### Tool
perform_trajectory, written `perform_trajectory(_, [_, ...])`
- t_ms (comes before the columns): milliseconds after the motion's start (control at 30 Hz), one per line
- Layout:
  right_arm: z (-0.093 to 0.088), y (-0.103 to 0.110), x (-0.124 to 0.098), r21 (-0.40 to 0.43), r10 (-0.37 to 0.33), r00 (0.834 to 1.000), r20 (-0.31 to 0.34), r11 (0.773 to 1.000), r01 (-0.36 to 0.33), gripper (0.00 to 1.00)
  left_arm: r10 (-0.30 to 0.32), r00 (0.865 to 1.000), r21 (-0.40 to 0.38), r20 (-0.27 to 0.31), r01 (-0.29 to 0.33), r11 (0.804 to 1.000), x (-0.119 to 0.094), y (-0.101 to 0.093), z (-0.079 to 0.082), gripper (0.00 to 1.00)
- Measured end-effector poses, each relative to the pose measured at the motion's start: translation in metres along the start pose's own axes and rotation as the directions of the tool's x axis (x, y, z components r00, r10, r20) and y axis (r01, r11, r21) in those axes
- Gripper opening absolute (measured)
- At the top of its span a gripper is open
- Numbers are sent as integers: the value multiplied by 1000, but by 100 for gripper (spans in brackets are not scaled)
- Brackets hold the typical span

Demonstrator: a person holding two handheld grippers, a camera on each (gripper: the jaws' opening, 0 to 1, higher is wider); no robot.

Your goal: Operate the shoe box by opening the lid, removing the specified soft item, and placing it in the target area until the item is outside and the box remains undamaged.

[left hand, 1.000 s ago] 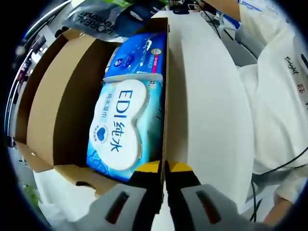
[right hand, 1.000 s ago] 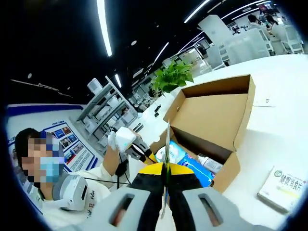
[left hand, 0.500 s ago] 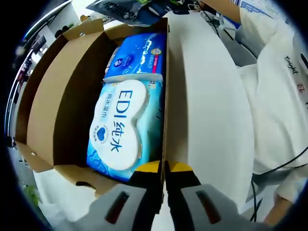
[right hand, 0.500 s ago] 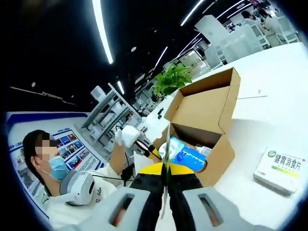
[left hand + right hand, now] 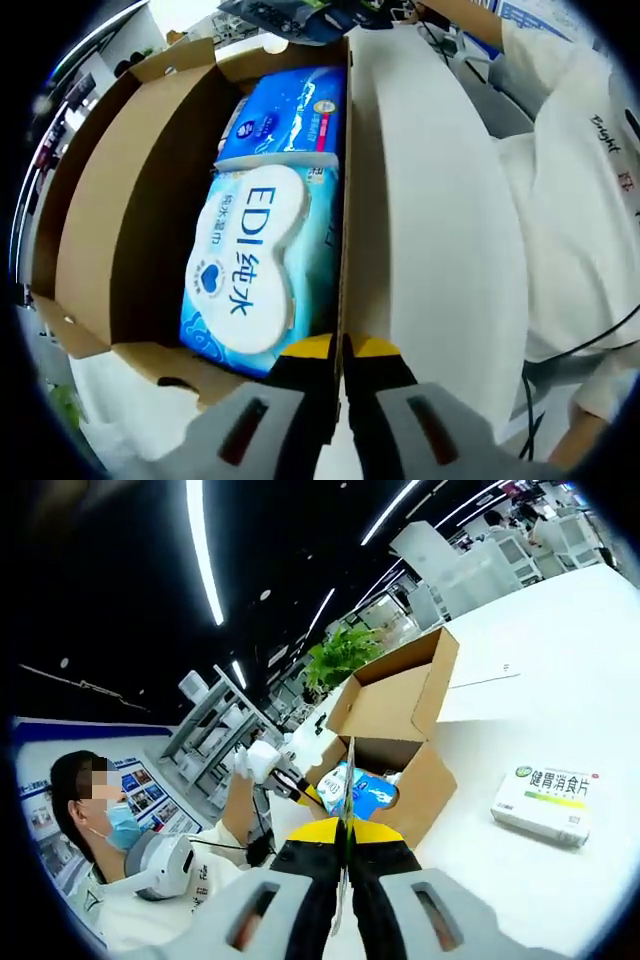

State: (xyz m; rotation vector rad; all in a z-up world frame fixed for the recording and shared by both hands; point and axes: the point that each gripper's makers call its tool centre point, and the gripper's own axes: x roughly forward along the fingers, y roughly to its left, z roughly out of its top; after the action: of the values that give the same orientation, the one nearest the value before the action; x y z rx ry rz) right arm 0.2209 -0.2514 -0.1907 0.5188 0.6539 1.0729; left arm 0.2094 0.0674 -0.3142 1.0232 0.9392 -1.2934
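An open brown shoe box point(image 5: 95, 200) holds a blue and white EDI wipes pack point(image 5: 250, 260) and a second blue pack point(image 5: 285, 115) behind it. My left gripper point(image 5: 342, 350) is shut on the box's near side wall, holding its thin top edge. My right gripper point(image 5: 346, 825) is shut on a thin flat dark packet point(image 5: 347, 780), seen edge-on between its jaws. That packet point(image 5: 290, 15) hangs over the far end of the box in the left gripper view. In the right gripper view the box point(image 5: 390, 705) stands a little way off with its lid up, and the left gripper point(image 5: 262, 765) is at its wall.
A white and green carton point(image 5: 540, 802) lies on the white table point(image 5: 560, 680) right of the box. A person in white point(image 5: 570, 180) stands close beside the box. A potted plant point(image 5: 340, 655) and shelves lie behind.
The right gripper has carried the dark packet away from the box; the box looks smaller in its view and the packet has slid toward the top of the left gripper view. The left gripper has stayed put.
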Motion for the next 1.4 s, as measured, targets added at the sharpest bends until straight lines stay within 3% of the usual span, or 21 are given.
perform_trajectory(567, [-34,-21,-30,59,-57,998,32,997,55,0,4,1000,1,-1,-4,1000,0,0,0,3])
perform_trajectory(667, [-37,-24,-32,42,-81,997,14,996,80,0,3,1000,0,0,-3,1000,0,0,0,3])
perform_trajectory(733, [-46,-38,-34,19,-162,986,-28,987,162,0,1,1000,-2,-3,-1,1000,0,0,0,3])
perform_trajectory(800, [-51,-48,-35,16,-199,979,-51,980,200,0,3,1000,0,-2,-3,1000,0,0,0,3])
perform_trajectory(1000, [-71,-67,-33,52,-216,971,-103,974,222,0,3,1000,2,2,-3,1000,0,0,0,3])
perform_trajectory(1167, [-74,-70,-38,60,-229,967,-113,970,236,0,-2,1000,-1,-3,2,1000,0,-1,1,3])
perform_trajectory(1300, [-83,-84,-42,17,-289,941,-178,955,296,0,1,1000,-2,-1,-1,1000,0,-1,1,3])
perform_trajectory(1400, [-89,-86,-38,-7,-294,933,-206,954,299,0,2,1000,-1,0,-2,1000,0,-1,1,3])
